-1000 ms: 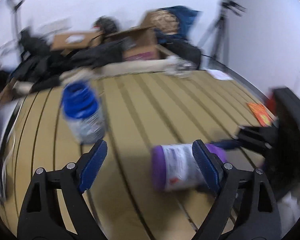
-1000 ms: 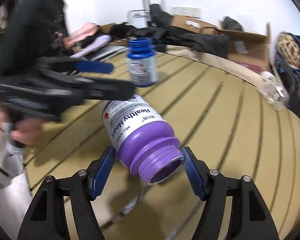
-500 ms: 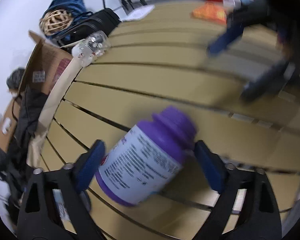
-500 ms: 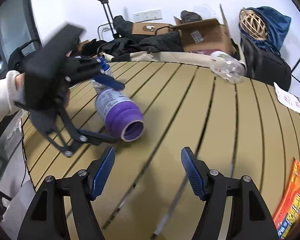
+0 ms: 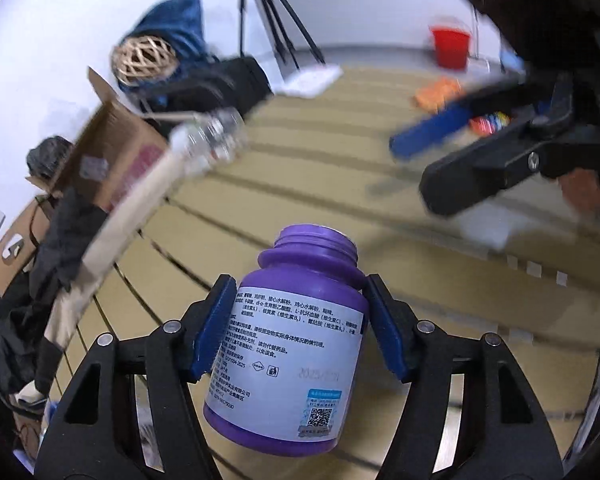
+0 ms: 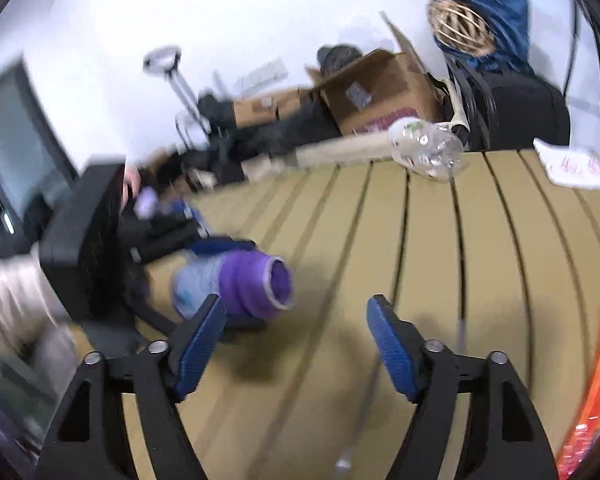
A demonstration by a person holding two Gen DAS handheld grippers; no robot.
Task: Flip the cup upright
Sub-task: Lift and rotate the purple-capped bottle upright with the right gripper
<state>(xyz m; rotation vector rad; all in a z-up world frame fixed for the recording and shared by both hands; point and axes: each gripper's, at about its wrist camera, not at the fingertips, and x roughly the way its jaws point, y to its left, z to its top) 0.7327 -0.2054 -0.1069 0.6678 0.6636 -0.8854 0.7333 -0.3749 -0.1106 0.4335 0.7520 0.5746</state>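
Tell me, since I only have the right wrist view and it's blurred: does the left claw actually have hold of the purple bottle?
Observer: Yes. In the left wrist view the left claw is shut on the purple bottle, with both blue pads pressed against its sides.
Operator: Where on the body do they sit?
Observer: On the upper part of the white label, just under the shoulder. The open neck sticks out past the fingertips and the base is nearest the camera.
Operator: Anything past the table on that side?
Observer: A red bucket by the white wall.
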